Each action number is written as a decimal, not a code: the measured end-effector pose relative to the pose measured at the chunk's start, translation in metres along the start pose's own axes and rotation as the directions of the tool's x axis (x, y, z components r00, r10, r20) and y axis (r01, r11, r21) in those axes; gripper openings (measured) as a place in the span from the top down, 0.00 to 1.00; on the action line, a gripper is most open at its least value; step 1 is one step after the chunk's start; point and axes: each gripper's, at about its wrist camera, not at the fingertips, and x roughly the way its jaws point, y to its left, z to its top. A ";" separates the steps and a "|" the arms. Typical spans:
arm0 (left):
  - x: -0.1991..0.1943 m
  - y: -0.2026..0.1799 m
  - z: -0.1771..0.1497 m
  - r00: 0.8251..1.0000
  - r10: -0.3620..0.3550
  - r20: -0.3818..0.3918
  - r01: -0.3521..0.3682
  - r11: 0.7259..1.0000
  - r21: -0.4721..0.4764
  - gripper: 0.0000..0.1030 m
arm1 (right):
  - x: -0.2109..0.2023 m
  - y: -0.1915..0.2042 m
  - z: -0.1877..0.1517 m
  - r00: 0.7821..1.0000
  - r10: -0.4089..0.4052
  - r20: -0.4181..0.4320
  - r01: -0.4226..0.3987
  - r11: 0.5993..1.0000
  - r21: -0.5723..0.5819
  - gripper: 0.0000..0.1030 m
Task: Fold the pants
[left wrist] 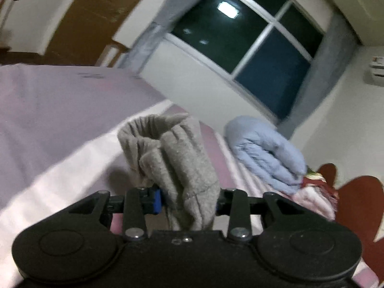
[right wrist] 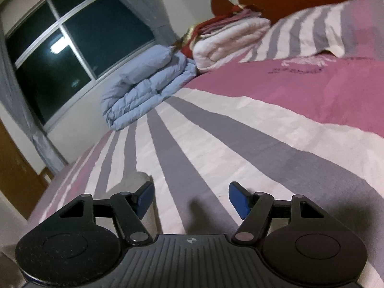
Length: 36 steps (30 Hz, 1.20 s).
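The grey pants [left wrist: 177, 158] are soft, fleecy fabric. In the left wrist view a bunched fold of them rises from between the jaws and stands above the bed. My left gripper [left wrist: 189, 200] is shut on that fold, its blue pads pressed against the cloth on both sides. In the right wrist view my right gripper [right wrist: 192, 199] is open just above the striped bedcover [right wrist: 240, 132], with only the cover between its blue fingertips [right wrist: 237, 199]. The rest of the pants is hidden below the left gripper's body.
A folded light-blue duvet [right wrist: 144, 84] lies at the far side of the bed, with a folded white blanket [right wrist: 228, 38] and a striped pillow [right wrist: 312, 31] beside it. A dark window [left wrist: 240, 36] and a red-brown headboard [left wrist: 355, 204] stand behind.
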 end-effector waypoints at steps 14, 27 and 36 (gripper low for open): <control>0.056 -0.193 -0.097 0.988 -0.064 -0.143 0.110 0.936 0.335 0.74 | 0.026 0.007 0.035 0.998 0.006 -0.066 -0.025 0.959 -0.283 0.33; 0.095 -0.291 -0.222 0.937 -0.064 -0.343 0.235 0.843 0.484 0.34 | 0.011 -0.070 0.047 0.997 -0.014 -0.076 0.004 0.992 -0.126 0.33; 0.070 -0.286 -0.216 0.930 -0.135 -0.342 0.287 0.848 0.445 0.21 | -0.010 -0.060 0.048 0.998 -0.008 -0.062 0.000 0.992 -0.123 0.33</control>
